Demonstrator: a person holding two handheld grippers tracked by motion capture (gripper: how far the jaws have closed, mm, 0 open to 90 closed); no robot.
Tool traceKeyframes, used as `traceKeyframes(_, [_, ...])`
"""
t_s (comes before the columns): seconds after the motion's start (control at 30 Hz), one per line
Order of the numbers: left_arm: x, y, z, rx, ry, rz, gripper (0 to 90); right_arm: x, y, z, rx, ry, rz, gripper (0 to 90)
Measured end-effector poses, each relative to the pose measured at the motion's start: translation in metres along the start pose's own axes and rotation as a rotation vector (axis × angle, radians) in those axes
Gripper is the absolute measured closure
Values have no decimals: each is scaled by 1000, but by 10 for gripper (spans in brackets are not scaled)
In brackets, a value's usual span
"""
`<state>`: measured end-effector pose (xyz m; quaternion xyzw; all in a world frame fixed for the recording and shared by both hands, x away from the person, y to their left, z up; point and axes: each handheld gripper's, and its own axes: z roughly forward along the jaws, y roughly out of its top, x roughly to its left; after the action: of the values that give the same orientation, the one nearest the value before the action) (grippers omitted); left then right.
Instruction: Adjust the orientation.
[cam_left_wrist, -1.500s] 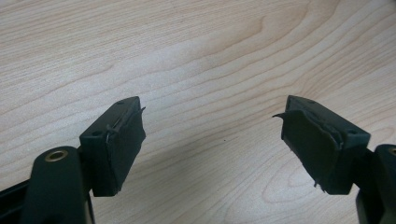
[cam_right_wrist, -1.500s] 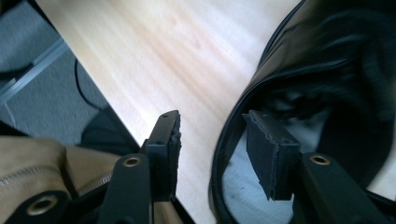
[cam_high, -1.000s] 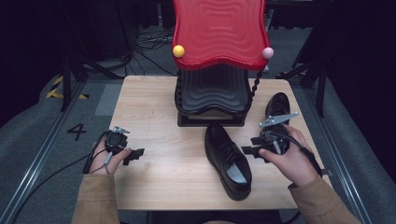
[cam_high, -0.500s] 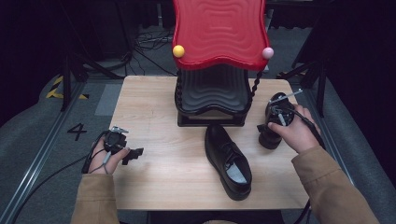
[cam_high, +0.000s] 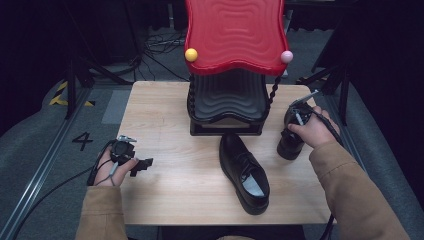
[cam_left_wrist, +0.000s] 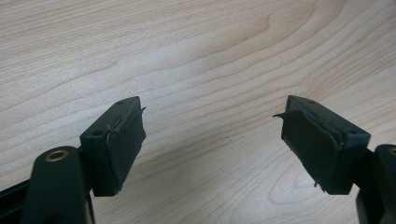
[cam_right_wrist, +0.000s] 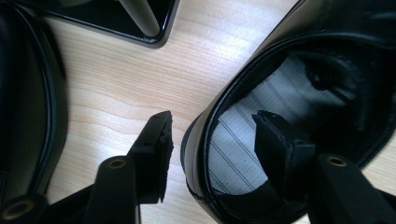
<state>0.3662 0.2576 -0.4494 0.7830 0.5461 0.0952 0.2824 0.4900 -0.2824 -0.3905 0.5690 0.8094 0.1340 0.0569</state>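
Note:
A black leather shoe (cam_high: 245, 172) lies in the middle of the wooden table (cam_high: 165, 125). A second black shoe (cam_high: 289, 146) stands near the right edge, partly under the person's right hand (cam_high: 315, 131). My right gripper (cam_right_wrist: 212, 119) straddles that shoe's (cam_right_wrist: 299, 79) rim, with one jaw outside and the other inside the opening. Its jaws have just been closing, and a small gap is still left at the outer pad. My left gripper (cam_high: 142, 165) rests at the table's left edge, open over bare wood (cam_left_wrist: 210, 126).
A red-topped shoe rack (cam_high: 232, 35) with a black wavy shelf (cam_high: 227, 100) stands at the back centre, its base corner (cam_right_wrist: 116, 18) close to the right gripper. The middle shoe's side (cam_right_wrist: 28, 93) lies just to the left of the right jaws.
The right hand has moved away from the middle shoe, rightward and back, and come down over the second shoe, with one jaw now inside it. The left hand has stayed still.

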Motion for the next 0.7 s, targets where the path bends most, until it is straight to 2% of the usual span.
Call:
traceKeyframes(0.1, [1,-1,-1,-2,2,-6,219,1,1,5,34,12,11,539])
traceKeyframes(0.13, [1,-1,-1,-2,3,-7,219,2,2,7,54,17,33,596])
traceKeyframes(0.2, [1,-1,-3,-2,3,-6,219,1,3,11,83,42,66,635])
traceKeyframes(0.3, [1,-2,-2,0,2,-7,219,1,4,18,109,53,65,669])
traceKeyframes(0.4, [1,-2,-2,3,1,-7,219,0,4,23,137,67,65,751])
traceKeyframes(0.47, [1,-2,-2,1,2,-6,219,0,4,25,141,75,56,816])
traceKeyframes(0.6, [1,-2,-2,1,3,-8,219,-2,3,25,136,92,88,836])
traceKeyframes(0.7, [1,-2,-2,0,4,-3,219,-3,3,25,134,97,92,840])
